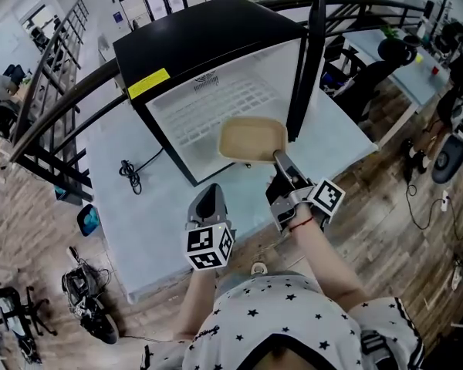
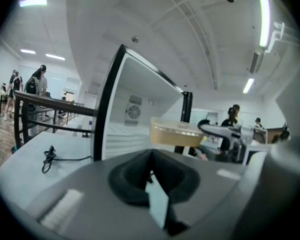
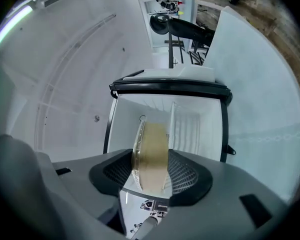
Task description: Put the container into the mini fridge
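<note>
The container point(image 1: 252, 139) – a shallow tan tray with a clear lid – hangs in the air at the mouth of the mini fridge point(image 1: 208, 45), and I can't tell whether its far edge has crossed the threshold yet. My right gripper point(image 1: 278, 159) has it by the near rim, the jaws pinched on that edge, so the tray sticks out straight ahead of the tongs and into the opening. In the left gripper view it point(image 2: 176, 132) sits level, clear of everything under it.

What the next move turns on, as I judge it, is that line: the tray lies directly beyond my right jaws, and the white wire shelf point(image 1: 216, 114) lies beyond the tray, a little to the left. The open door point(image 1: 312, 68) stands close on the tray's right side – that is the edge I'd watch.

My left gripper point(image 1: 208, 203) is lower and nearer my body, over the pale table point(image 1: 139, 206), jaws together with nothing between them. A black cable point(image 1: 131, 174) lies coiled on the table to the fridge's left.
</note>
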The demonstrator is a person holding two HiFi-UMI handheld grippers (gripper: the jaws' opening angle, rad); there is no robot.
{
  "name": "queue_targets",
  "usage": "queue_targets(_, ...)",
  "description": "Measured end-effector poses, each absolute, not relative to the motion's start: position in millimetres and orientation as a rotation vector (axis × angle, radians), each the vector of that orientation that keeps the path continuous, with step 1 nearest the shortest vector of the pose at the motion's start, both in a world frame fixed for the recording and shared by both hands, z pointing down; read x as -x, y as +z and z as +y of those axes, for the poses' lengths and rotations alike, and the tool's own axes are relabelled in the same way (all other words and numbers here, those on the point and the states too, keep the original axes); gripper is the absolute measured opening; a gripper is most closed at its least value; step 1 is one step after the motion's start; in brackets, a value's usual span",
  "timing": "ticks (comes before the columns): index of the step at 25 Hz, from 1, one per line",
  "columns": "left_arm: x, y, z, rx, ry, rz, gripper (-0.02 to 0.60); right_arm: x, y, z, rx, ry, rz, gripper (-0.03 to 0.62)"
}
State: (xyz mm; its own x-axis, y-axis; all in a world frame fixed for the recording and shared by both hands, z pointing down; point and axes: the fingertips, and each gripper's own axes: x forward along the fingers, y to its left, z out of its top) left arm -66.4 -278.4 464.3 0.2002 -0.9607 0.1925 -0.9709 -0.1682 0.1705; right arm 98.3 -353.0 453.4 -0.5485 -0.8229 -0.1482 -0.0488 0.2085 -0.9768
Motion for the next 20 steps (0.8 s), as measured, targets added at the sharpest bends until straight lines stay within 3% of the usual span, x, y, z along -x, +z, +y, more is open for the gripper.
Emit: queue_targets(20,87.9,466.4,-319.4,-2.177,0.091,-1.866,0.006,-54.7,455.5,-449.3,0.788,-1.501,1.714,0.224)
